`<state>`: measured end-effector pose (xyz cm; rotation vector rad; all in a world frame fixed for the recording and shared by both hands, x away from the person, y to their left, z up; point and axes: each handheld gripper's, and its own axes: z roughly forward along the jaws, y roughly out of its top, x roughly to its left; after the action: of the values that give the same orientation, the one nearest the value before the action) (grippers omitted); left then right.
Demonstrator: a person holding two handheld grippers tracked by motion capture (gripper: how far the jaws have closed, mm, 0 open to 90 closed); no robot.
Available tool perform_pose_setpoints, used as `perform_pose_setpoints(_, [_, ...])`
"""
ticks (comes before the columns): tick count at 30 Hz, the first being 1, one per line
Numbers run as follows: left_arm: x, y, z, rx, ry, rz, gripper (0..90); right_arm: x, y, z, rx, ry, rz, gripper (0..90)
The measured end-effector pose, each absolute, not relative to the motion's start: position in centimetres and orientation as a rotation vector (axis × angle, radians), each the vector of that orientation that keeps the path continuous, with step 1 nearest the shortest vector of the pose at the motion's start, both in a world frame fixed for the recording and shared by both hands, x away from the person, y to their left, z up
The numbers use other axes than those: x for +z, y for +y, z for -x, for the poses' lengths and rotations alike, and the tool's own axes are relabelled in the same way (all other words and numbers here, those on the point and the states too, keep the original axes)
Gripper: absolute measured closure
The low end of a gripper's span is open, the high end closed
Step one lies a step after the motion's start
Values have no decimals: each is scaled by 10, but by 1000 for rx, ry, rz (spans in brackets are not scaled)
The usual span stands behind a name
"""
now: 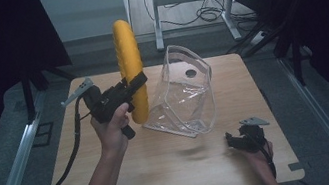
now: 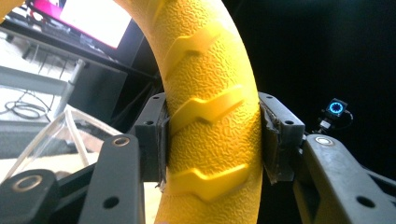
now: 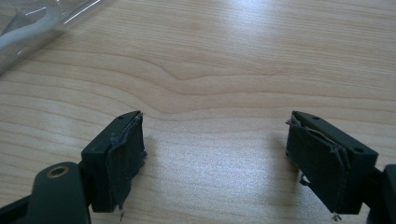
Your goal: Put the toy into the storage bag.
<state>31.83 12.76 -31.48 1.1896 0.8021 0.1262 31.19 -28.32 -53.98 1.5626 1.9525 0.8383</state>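
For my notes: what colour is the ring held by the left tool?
Yellow ring, best in left gripper view.

Left gripper (image 1: 138, 84) raised, jaws clamped, right gripper (image 1: 234, 141) low, jaws apart

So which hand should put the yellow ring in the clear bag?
Probably the left. The left gripper is already shut on the ring, held upright just beside the bag. The right gripper is open and holds nothing, low over the table, so it could steady the bag.
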Motion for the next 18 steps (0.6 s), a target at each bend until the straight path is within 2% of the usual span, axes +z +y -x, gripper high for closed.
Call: perform_pose_setpoints(18, [-281, 98, -318, 160, 730, -1154, 506, -540, -283, -312, 837, 1944, -1567, 192])
